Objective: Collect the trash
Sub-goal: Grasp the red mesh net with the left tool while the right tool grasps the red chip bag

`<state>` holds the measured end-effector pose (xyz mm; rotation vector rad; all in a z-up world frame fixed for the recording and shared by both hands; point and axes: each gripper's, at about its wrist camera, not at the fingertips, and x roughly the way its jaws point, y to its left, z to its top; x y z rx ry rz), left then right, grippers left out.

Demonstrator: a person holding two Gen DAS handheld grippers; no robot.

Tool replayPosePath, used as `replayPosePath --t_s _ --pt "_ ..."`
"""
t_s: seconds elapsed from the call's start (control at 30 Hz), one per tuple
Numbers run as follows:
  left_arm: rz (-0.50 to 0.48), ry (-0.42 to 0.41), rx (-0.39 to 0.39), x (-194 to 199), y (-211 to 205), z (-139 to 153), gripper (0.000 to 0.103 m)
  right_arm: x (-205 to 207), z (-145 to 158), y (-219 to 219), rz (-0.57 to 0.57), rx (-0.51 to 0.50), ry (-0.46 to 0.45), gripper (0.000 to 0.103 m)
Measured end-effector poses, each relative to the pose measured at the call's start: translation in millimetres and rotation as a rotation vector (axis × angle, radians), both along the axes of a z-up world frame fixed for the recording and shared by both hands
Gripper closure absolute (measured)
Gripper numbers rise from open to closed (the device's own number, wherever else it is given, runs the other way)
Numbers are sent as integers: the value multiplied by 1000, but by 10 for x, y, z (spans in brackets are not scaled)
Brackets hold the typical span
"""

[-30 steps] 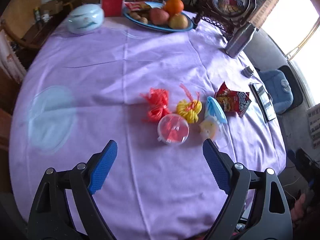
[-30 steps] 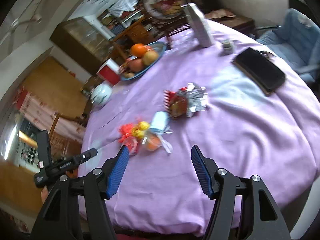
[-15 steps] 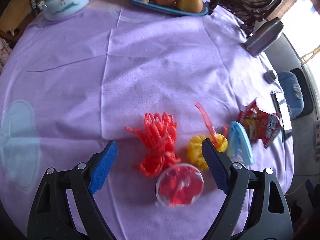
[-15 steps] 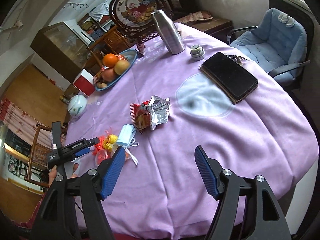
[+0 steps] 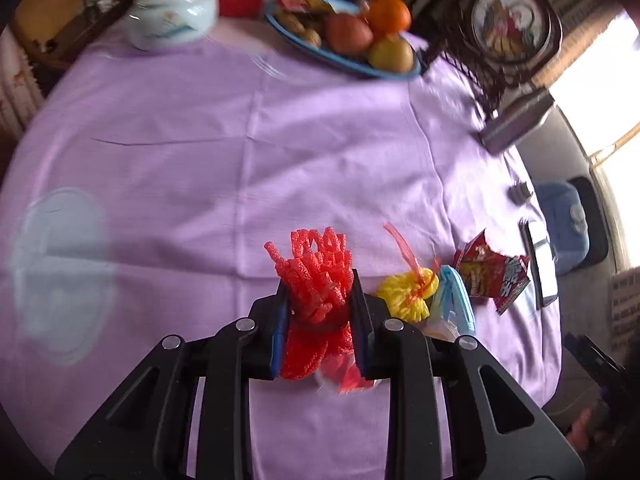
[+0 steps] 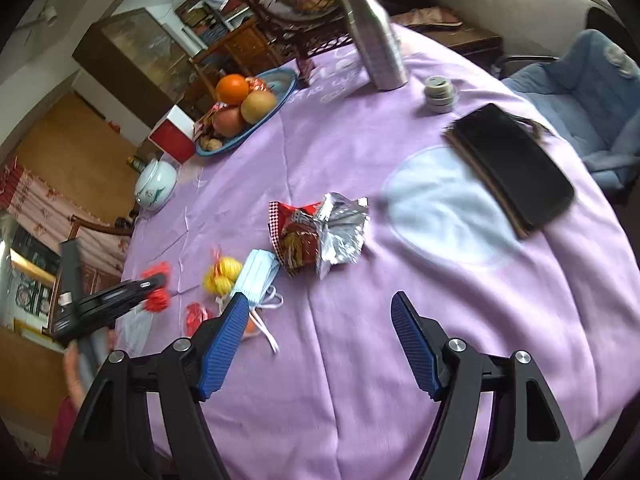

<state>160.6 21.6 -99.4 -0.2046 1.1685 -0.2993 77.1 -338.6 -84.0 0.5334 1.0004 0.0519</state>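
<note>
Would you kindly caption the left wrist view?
Left gripper shut on red foam net, beside yellow net on purple tablecloth.

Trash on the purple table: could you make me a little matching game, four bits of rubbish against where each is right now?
Things:
1. red foam net
2. yellow foam net
3. blue face mask
4. snack wrapper

Places:
A. torn open, farthest toward the black wallet
B. clamped in the left hand-held gripper
C. between the mask and the red net
D. beside the wrapper

Pairs: 1-B, 2-C, 3-D, 4-A
</note>
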Motion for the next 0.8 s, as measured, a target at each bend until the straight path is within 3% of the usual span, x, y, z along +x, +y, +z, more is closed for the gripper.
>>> replayPosePath --t_s 0.13,0.53,0.57,0.6,0.63,0.8 --pt "73 -14 4 -175 241 184 75 278 -127 32 43 5 11 30" --pt "276 23 20 -828 662 368 75 915 -626 48 124 17 48 30" --pt "279 22 24 -880 677 383 75 936 -635 75 133 4 45 39" --pt "280 20 27 -922 696 399 75 956 -635 97 146 -3 45 54" --pt "280 18 27 -946 714 410 75 959 -623 117 155 -6 48 96" --pt "278 -18 -2 -1079 881 521 75 677 -76 294 145 -59 -117 98"
